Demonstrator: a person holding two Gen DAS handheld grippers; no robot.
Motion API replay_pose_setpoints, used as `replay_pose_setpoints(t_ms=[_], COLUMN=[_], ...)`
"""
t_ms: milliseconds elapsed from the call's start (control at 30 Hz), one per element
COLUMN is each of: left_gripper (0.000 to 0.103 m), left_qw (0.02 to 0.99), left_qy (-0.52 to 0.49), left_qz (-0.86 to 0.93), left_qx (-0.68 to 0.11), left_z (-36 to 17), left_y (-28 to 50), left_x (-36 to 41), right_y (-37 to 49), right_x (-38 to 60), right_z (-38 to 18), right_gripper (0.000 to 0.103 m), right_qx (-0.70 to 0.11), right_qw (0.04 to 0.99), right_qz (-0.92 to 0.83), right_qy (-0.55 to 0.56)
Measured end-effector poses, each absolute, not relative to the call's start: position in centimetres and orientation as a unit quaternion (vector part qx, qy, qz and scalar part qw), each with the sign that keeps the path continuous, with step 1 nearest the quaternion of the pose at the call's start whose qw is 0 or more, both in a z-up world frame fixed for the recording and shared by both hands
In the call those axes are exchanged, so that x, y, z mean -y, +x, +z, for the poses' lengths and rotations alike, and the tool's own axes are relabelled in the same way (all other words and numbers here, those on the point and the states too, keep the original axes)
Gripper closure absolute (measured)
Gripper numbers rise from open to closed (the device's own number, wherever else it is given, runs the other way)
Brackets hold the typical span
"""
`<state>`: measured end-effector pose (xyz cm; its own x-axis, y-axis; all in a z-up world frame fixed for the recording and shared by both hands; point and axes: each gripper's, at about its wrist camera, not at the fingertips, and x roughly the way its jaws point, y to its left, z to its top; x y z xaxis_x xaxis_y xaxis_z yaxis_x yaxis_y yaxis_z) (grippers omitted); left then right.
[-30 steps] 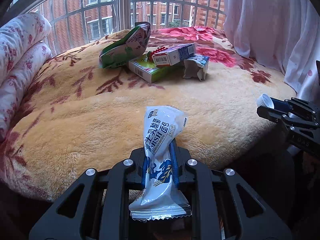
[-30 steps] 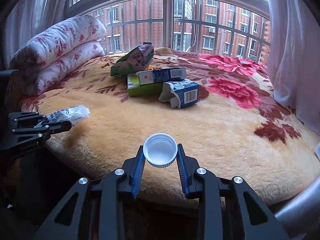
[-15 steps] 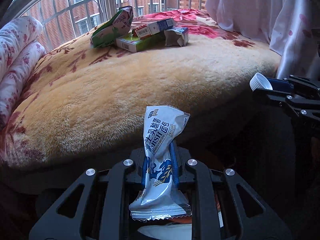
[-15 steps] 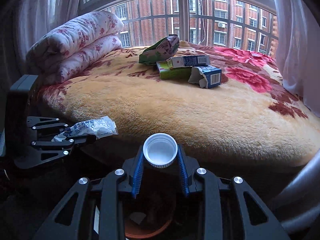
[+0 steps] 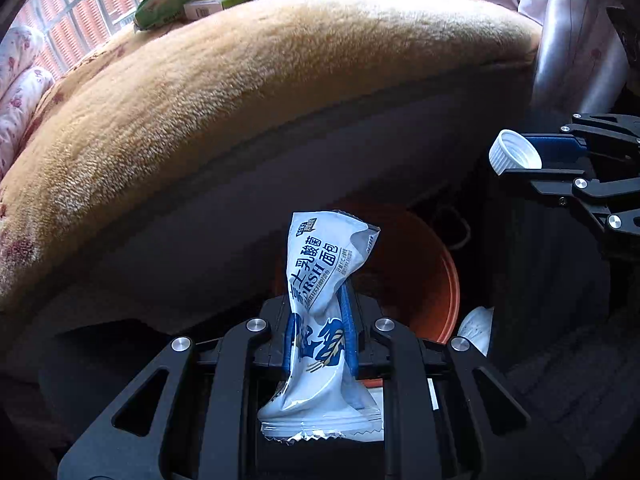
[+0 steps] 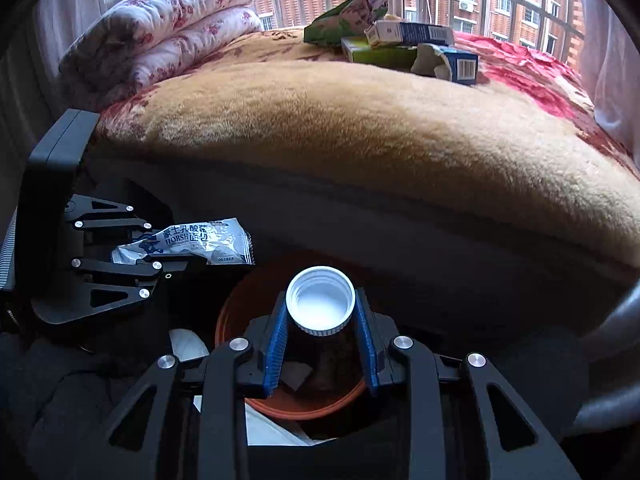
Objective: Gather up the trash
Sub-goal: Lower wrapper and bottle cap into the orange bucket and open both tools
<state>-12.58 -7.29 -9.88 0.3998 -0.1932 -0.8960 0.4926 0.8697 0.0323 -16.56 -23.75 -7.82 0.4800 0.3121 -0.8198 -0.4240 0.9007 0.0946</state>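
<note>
My left gripper (image 5: 318, 312) is shut on a white and blue snack wrapper (image 5: 324, 280) and holds it over an orange bin (image 5: 432, 276) on the floor. It also shows in the right wrist view (image 6: 168, 256) with the wrapper (image 6: 200, 240). My right gripper (image 6: 322, 320) is shut on a white bottle cap (image 6: 321, 305) above the same orange bin (image 6: 304, 404). The cap also shows in the left wrist view (image 5: 514, 156), held at the right. Some paper scraps lie inside the bin.
A bed with a tan and red floral blanket (image 6: 360, 128) rises behind the bin. On it lie a green bag (image 6: 344, 20) and several cartons (image 6: 408, 44). A folded quilt (image 6: 168, 28) sits at the left. A white curtain (image 5: 560, 20) hangs at the right.
Both grippers have dropped from bed height down beside the bed and now hang over the orange bin, each still holding its item.
</note>
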Motion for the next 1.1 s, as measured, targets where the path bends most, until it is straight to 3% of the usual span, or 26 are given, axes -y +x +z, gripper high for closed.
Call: replay_pose_setpoints(t_ms=[300, 367, 400, 433, 800, 1100], left_gripper=[0.086, 0.067, 0.032, 0.012, 0.012, 0.012], left_qw=[0.792, 0.783, 0.778, 0.777, 0.765, 0.792], left_qy=[0.138, 0.144, 0.150, 0.155, 0.154, 0.131], left_qz=[-0.209, -0.203, -0.194, -0.183, -0.185, -0.197], left_qx=[-0.557, -0.570, -0.579, -0.582, -0.598, -0.562], left_z=[-12.7, -13.4, -13.8, -14.1, -15.3, -13.3], left_y=[-11.0, -10.6, -10.4, -10.4, -10.3, -10.6], left_x=[7.0, 7.1, 7.2, 7.3, 7.3, 6.7], right_y=[-15.5, -15.2, -15.0, -14.8, -13.9, -13.5], right_x=[23.0, 22.7, 22.6, 22.5, 23.8, 25.2], right_z=[-11.7, -12.4, -12.8, -13.0, -13.9, -10.3], right_gripper=[0.071, 0.069, 0.052, 0.037, 0.037, 0.037], right_qx=[-0.514, -0.523, -0.526, -0.528, -0.536, -0.503], right_qw=[0.827, 0.819, 0.817, 0.817, 0.816, 0.838], right_qz=[0.222, 0.227, 0.227, 0.223, 0.205, 0.204], right_qy=[-0.059, -0.062, -0.066, -0.070, -0.066, -0.055])
